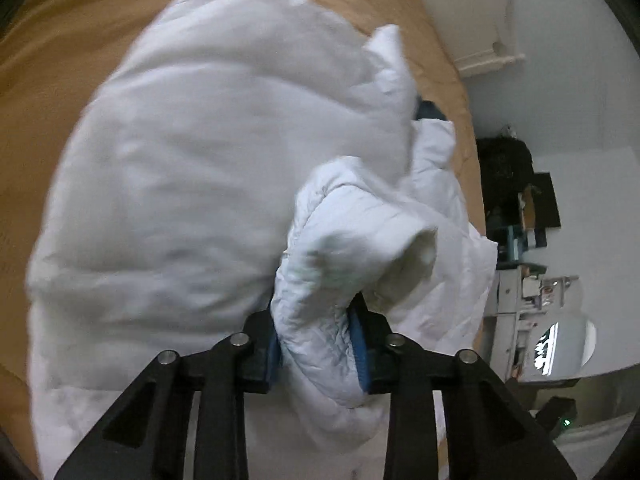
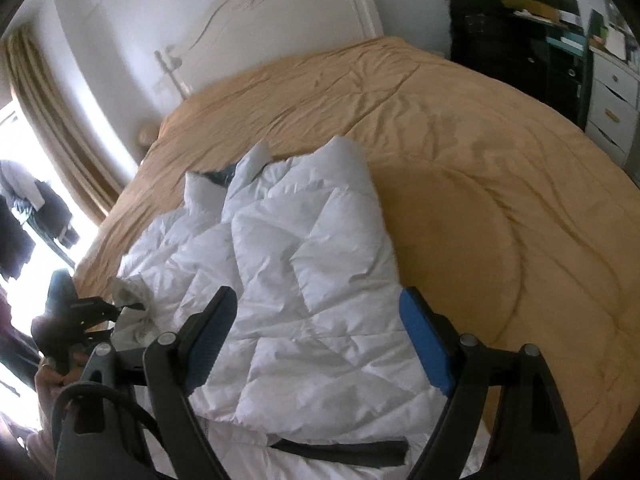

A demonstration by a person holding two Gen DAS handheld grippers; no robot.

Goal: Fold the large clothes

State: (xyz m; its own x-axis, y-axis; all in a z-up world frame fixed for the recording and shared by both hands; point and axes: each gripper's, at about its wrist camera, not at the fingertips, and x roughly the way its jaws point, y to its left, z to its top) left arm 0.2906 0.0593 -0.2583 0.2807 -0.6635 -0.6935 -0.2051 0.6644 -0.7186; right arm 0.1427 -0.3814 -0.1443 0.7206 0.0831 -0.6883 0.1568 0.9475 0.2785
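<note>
A white quilted puffer jacket [image 1: 192,168] lies spread on the tan bed cover [image 1: 60,64]. My left gripper [image 1: 316,334] is shut on a bunched sleeve [image 1: 340,248] of it, with the padded cloth squeezed between the blue pads [image 1: 357,340]. The right wrist view has the jacket [image 2: 312,256] lying partly folded, a dark collar lining [image 2: 220,176] at its far end and a dark hem band [image 2: 344,450] at the near edge. My right gripper [image 2: 316,296] hovers open just above the jacket's body with nothing between its fingers. The left gripper [image 2: 120,306] shows at the jacket's left edge, holding the sleeve.
The tan bed cover [image 2: 480,152] stretches bare to the right of the jacket. A white headboard [image 2: 280,12] stands at the far end. A black bag [image 2: 476,12], dark shelves and white drawers [image 2: 612,92] line the right wall. Curtains [image 2: 48,112] hang left; a hand [image 2: 52,376] is at lower left.
</note>
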